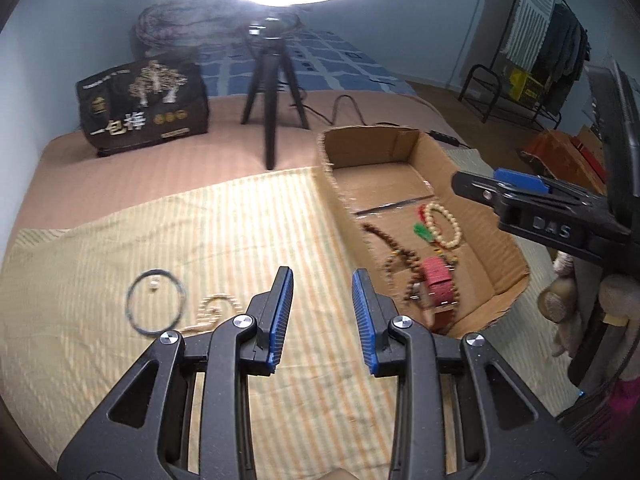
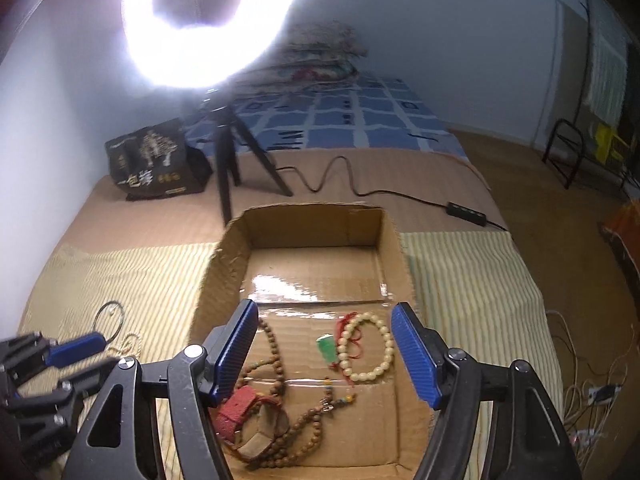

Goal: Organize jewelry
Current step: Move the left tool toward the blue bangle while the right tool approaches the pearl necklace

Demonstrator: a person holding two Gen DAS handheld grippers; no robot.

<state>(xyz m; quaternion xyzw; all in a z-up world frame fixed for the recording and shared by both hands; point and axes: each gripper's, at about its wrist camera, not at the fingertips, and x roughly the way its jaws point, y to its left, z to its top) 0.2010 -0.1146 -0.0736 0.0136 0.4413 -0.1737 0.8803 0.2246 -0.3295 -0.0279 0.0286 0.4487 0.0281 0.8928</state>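
An open cardboard box sits on a striped yellow cloth. Inside lie a cream bead bracelet with a green pendant, a long brown bead necklace and a red-strap watch. On the cloth left of the box lie a dark ring bangle and a pale bead chain. My left gripper is open and empty above the cloth, right of the chain. My right gripper is open and empty above the box.
A ring light on a black tripod stands behind the box. A black printed bag sits at the back left. A cable with an inline switch runs right of the tripod. A blue patterned bedspread lies beyond.
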